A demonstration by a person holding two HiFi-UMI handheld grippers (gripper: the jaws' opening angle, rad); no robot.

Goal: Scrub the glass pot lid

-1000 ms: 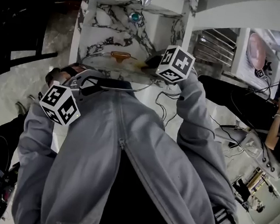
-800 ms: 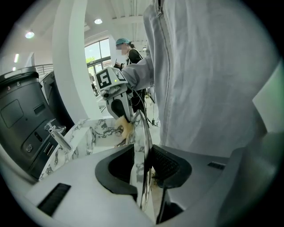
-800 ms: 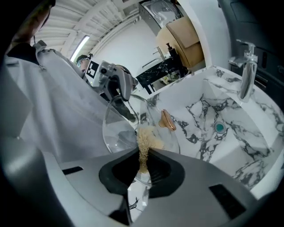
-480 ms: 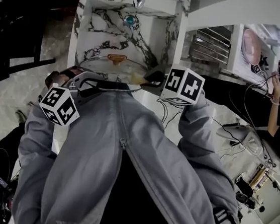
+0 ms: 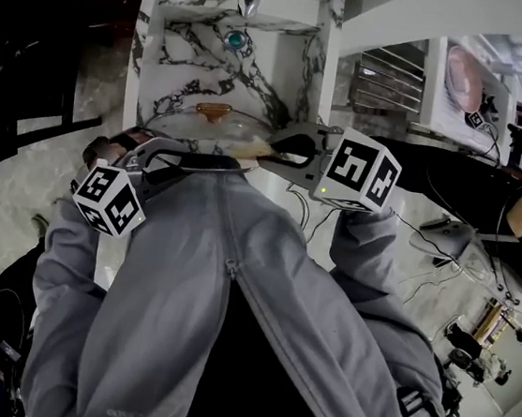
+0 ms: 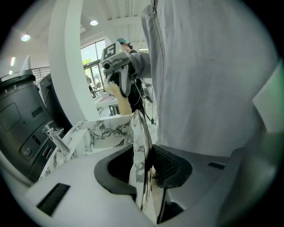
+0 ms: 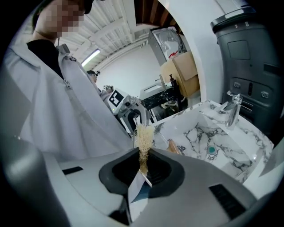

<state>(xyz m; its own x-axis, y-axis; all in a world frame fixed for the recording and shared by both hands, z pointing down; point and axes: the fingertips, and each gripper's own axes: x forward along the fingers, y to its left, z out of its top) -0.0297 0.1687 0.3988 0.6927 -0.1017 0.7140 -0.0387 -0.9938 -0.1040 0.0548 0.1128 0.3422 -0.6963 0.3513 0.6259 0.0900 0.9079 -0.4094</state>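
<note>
Glass pot lid (image 5: 191, 123) held over the marble sink (image 5: 196, 48).
Left hand-held gripper (image 6: 144, 155) clamps the lid's rim; right hand-held gripper (image 7: 143, 166), by the sink's near right corner, pinches a straw-coloured fibre scrubber (image 7: 144, 135).

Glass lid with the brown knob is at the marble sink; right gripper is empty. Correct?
No, the right gripper isn't empty: the right gripper view shows its jaws shut on a straw-coloured fibrous scrubber. The glass lid with the brown knob is at the marble sink, as you said.
</note>
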